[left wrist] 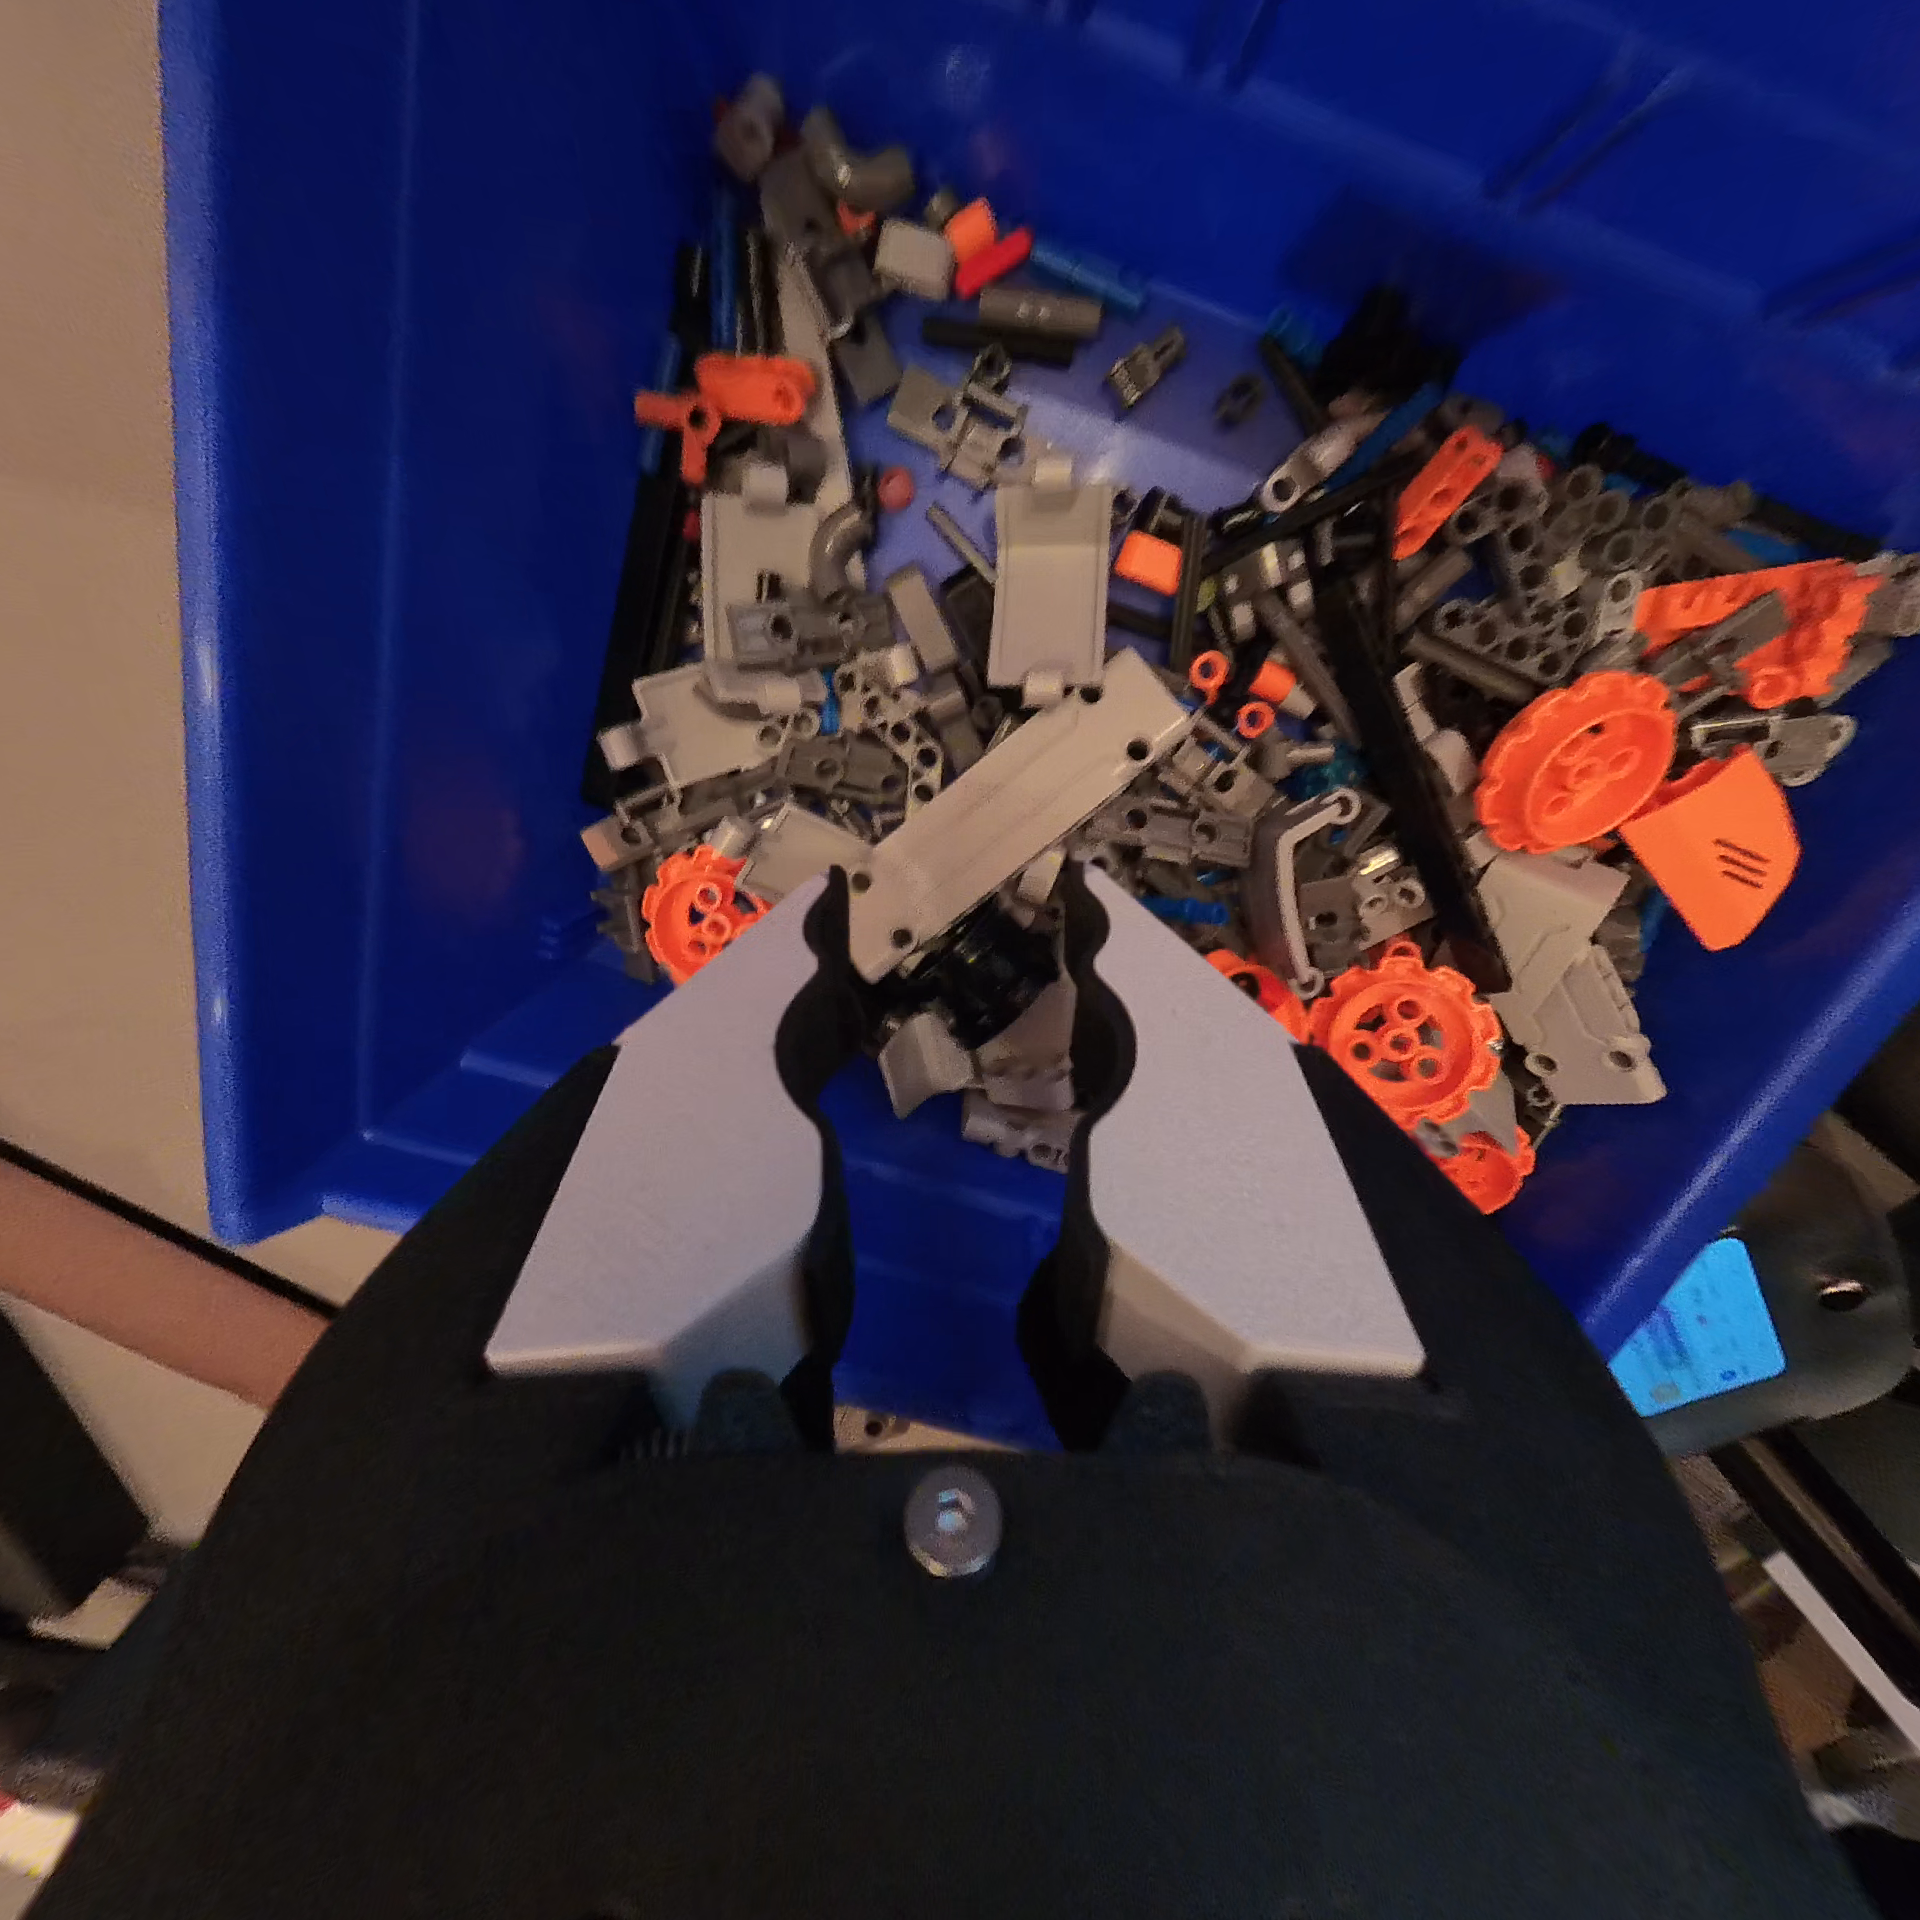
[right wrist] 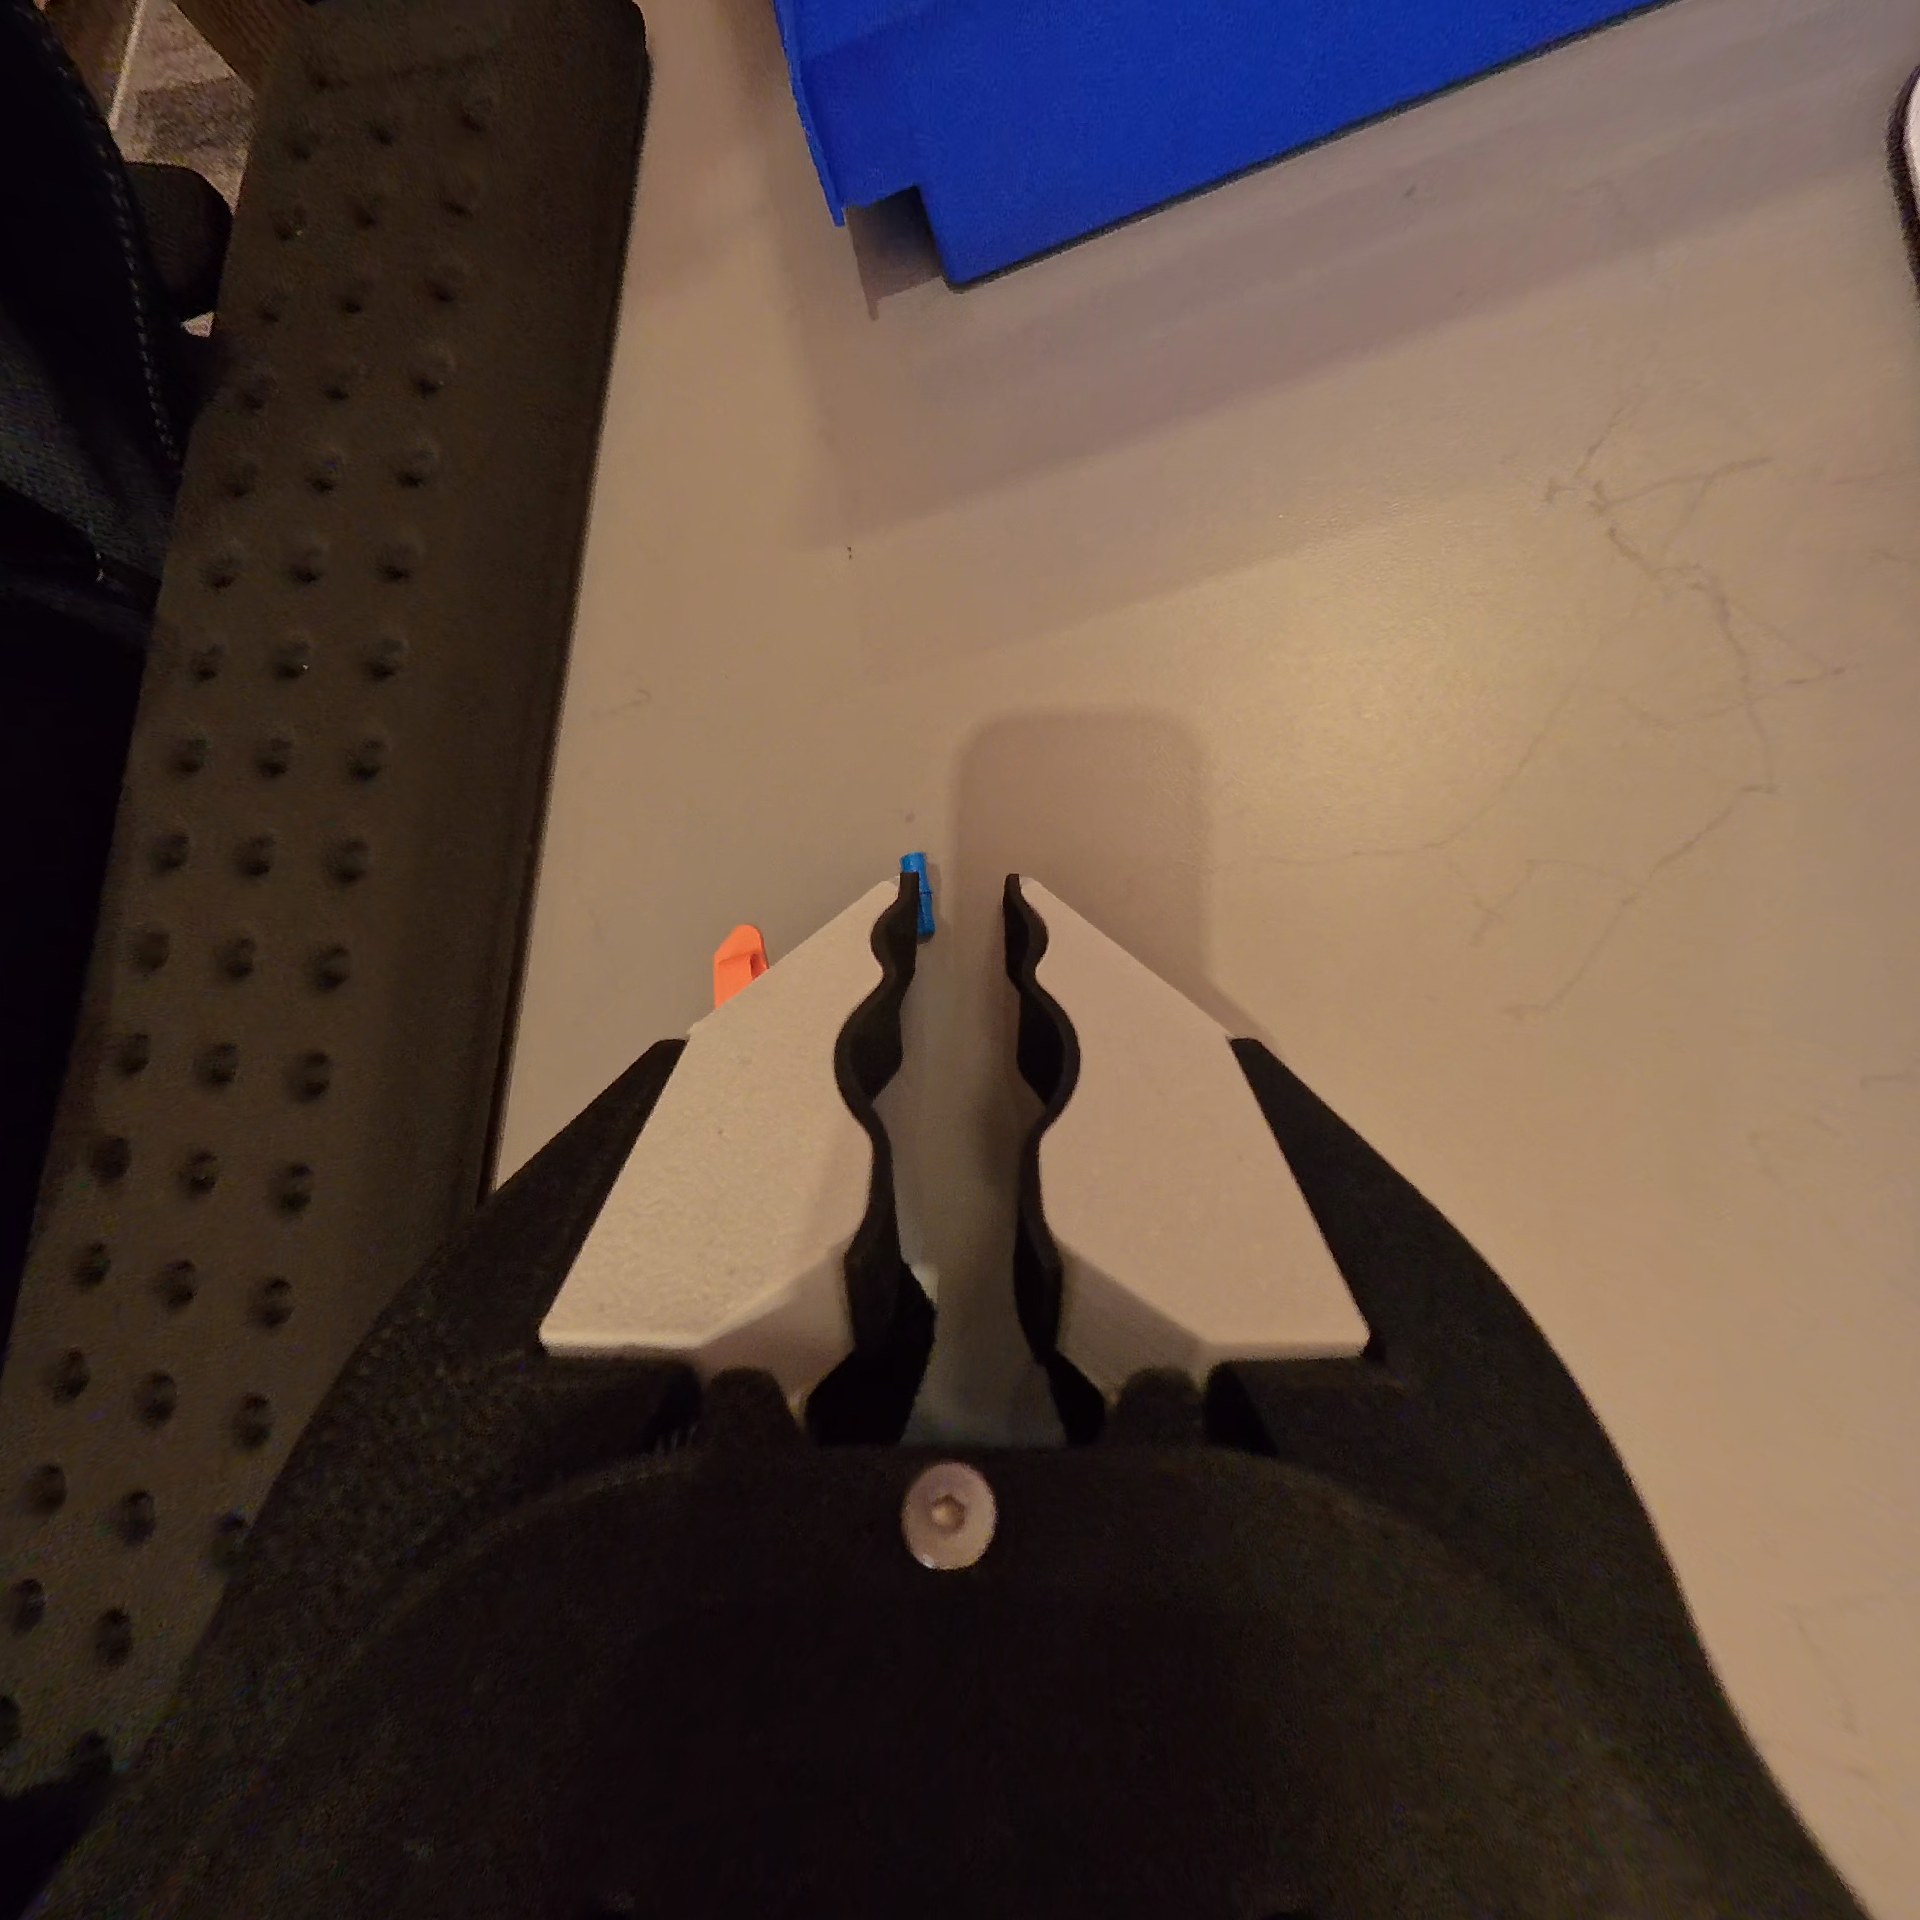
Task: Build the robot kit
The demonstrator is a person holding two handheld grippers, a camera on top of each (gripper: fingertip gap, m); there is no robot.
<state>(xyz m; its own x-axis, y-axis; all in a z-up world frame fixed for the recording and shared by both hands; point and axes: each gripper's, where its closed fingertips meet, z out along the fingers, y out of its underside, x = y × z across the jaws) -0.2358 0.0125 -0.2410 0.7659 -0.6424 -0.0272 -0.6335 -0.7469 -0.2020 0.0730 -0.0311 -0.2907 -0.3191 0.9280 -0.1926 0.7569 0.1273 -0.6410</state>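
My left gripper [left wrist: 956, 914] is clamped on a cluster of building-toy parts: a long light-grey panel [left wrist: 1023, 805] with pin holes, stuck to a black and grey lump [left wrist: 966, 997] that sits between my fingers. The panel runs from the finger gap out toward 1 o'clock, over the blue bin [left wrist: 416, 623]. My judgement: hard, light plastic, stiff, a bit slick, and the joints in the cluster may pop apart if twisted, so the grip belongs on the chunky black core, not the thin panel end. The panel overhangs, so it could lever and rotate in the pads. The rest of the loose parts pile [left wrist: 1143, 665] lies in the bin from 11 to 3 o'clock of my tips, with orange gear wheels: one [left wrist: 701, 914] touching the left finger's outer edge at 10 o'clock, another [left wrist: 1403, 1039] just beside the right finger at 3 o'clock, a third [left wrist: 1579, 758] farther out at 2. My right gripper [right wrist: 961, 888] has its fingers slightly apart with nothing between them, low over the beige table [right wrist: 1455, 727]. A small blue pin [right wrist: 917, 891] sits right at the left fingertip at 12 o'clock, apparently against the pad's inner edge; contact unclear. A small orange piece [right wrist: 740, 961] peeks out at 10 o'clock, partly hidden by the finger. The bin's corner [right wrist: 1039, 156] is well away at 12; a black studded mat [right wrist: 312, 831] runs along 9 o'clock.
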